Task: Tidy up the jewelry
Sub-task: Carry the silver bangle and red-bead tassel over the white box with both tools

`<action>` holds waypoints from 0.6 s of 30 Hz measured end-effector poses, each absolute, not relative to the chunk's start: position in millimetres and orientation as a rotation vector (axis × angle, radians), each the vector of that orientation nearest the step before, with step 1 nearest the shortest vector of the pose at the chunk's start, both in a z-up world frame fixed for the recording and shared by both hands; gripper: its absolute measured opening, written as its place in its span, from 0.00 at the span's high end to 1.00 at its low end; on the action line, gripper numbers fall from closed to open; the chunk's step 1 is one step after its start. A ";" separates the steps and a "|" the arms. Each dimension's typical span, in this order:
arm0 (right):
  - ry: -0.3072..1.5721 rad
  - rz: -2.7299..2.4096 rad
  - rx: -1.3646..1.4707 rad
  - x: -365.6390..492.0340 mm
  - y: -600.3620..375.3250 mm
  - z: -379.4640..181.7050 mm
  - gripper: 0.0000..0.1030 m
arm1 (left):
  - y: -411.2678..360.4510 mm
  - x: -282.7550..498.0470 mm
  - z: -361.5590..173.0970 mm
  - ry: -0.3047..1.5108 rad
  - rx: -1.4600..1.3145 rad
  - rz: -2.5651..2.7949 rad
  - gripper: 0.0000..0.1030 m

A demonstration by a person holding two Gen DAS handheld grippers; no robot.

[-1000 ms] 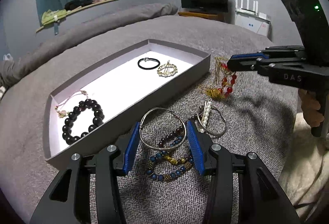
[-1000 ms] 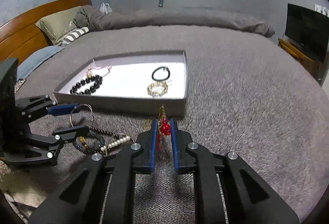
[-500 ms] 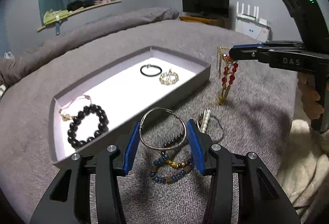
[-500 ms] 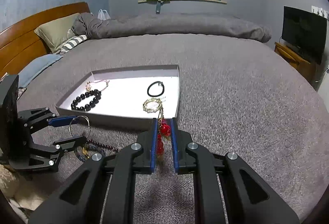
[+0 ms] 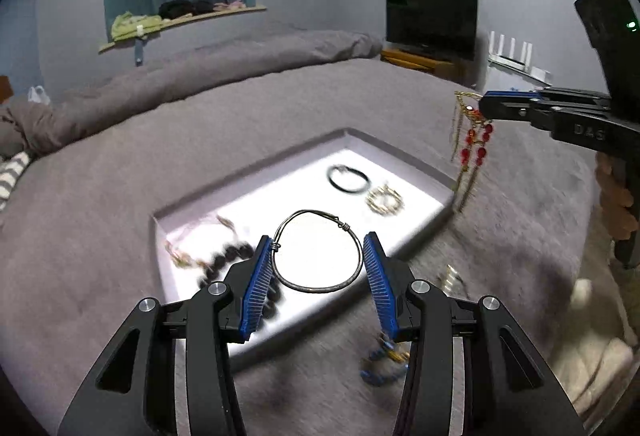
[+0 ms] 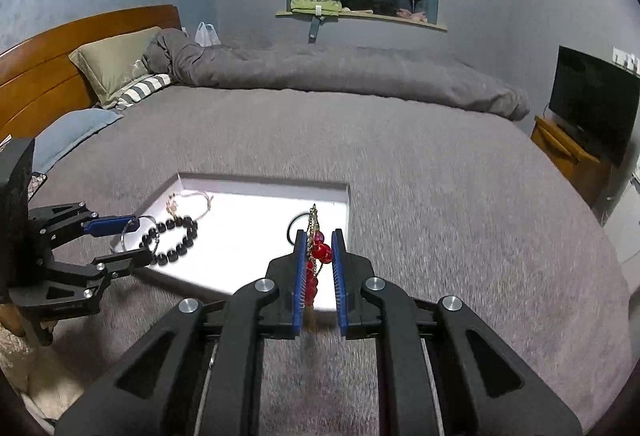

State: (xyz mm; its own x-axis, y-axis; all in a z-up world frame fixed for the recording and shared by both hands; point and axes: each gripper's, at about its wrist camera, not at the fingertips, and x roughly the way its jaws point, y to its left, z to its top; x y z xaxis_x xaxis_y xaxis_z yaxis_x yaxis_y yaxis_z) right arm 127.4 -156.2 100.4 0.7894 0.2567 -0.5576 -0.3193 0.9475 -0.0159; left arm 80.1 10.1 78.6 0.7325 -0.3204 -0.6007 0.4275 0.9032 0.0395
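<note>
Left wrist view, from left to right. A shallow grey rectangular tray with a white floor (image 5: 362,140) lies on a grey textured bedspread (image 5: 100,236). In the tray's near-left part lie a thin pale cord bracelet (image 5: 192,240) and a bracelet of round black beads (image 5: 224,260), both blurred. The left gripper (image 5: 318,260), black with 2 blue ribbed pads, clasps a thin silver wire bangle (image 5: 320,252) across its width; the bangle touches both pads and hangs clear above the tray. Further back in the tray lie a black elastic ring (image 5: 348,178) and, just beside it, a small gold link bracelet (image 5: 385,200). On the bedspread near the tray's right side lie a blue-and-gold beaded bracelet (image 5: 382,356) and a pale piece too blurred to identify (image 5: 450,278). At the right, the right gripper (image 5: 486,104) is clenched on a gold chain necklace with red beads (image 5: 474,144), which dangles in the air beside the tray's far-right corner. The letters "DAS" (image 5: 588,130) are embossed on this gripper's body; a green light (image 5: 631,25) glows on its upper housing. A hand (image 5: 614,204) grips its handle.

Right wrist view: the red beads sit between the 2 nearly closed blue pads, over the tray's right end.
</note>
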 end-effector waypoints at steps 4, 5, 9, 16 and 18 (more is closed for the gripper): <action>0.566 0.327 -0.114 149.9 -138.3 107.4 0.88 | 10.7 109.9 80.3 0.651 0.165 -0.415 0.53; 0.564 0.329 -0.113 154.4 -135.5 107.3 0.88 | 10.1 118.1 79.2 0.660 0.160 -0.414 0.53; 0.555 0.330 -0.095 184.4 -119.4 102.0 0.88 | 5.5 150.5 69.6 0.698 0.164 -0.395 0.53; 0.586 0.345 -0.032 235.6 -96.0 78.2 0.88 | 0.1 192.0 52.8 0.775 0.170 -0.386 0.53; 0.610 0.354 -0.024 247.2 -90.8 69.3 0.88 | 0.1 202.7 48.2 0.808 0.151 -0.375 0.53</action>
State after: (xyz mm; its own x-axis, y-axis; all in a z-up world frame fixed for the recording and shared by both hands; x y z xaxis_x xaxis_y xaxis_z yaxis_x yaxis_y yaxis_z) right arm 247.2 -90.8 69.3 0.7616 0.3179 -0.5647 -0.3320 0.9398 0.0812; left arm 202.7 0.1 48.2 0.6298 -0.2687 -0.7288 0.3827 0.9238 -0.0098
